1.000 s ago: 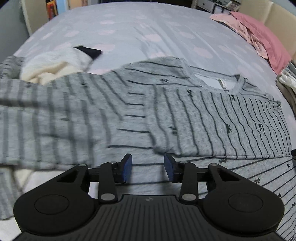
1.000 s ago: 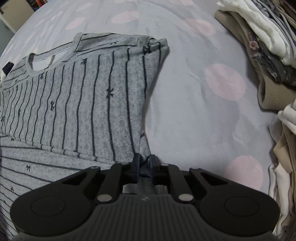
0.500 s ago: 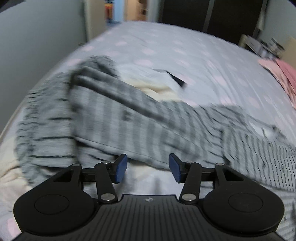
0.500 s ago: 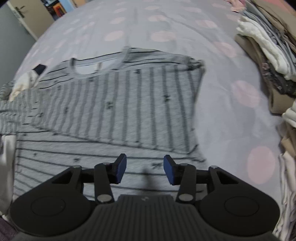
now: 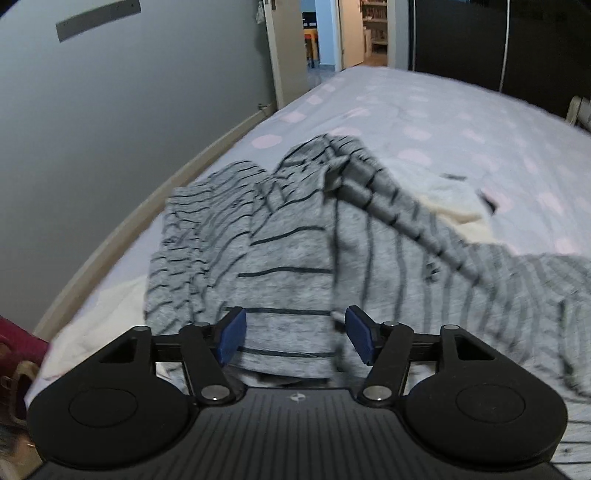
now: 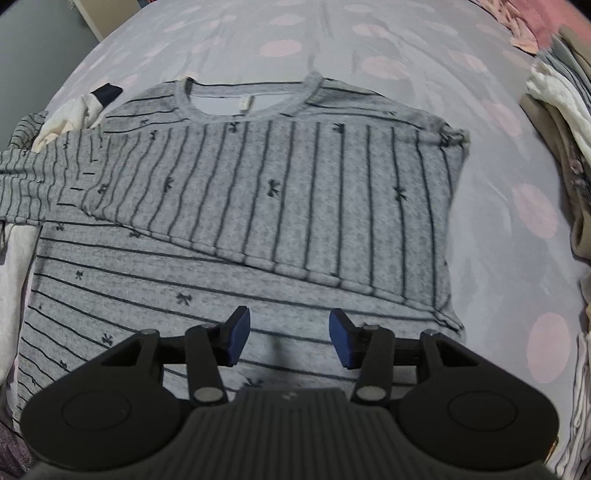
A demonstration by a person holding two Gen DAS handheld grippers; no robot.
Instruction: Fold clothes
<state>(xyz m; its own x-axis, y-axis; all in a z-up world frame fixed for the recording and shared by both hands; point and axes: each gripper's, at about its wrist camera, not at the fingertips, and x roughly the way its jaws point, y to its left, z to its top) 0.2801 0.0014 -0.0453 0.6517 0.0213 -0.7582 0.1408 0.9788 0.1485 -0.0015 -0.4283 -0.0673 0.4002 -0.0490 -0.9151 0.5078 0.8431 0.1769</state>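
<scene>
A grey wall (image 5: 122,110) runs beside the bed's pink-dotted lilac sheet (image 5: 424,110), with an open doorway (image 5: 332,33) beyond.

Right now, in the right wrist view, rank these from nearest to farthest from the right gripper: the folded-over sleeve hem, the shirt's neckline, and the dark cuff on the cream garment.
1. Folded-over sleeve hem: just ahead of the right gripper, running across the grey striped shirt.
2. Neckline: farther up, near centre.
3. Dark cuff: far upper left, beyond the shirt's shoulder, on the cream garment.
</scene>
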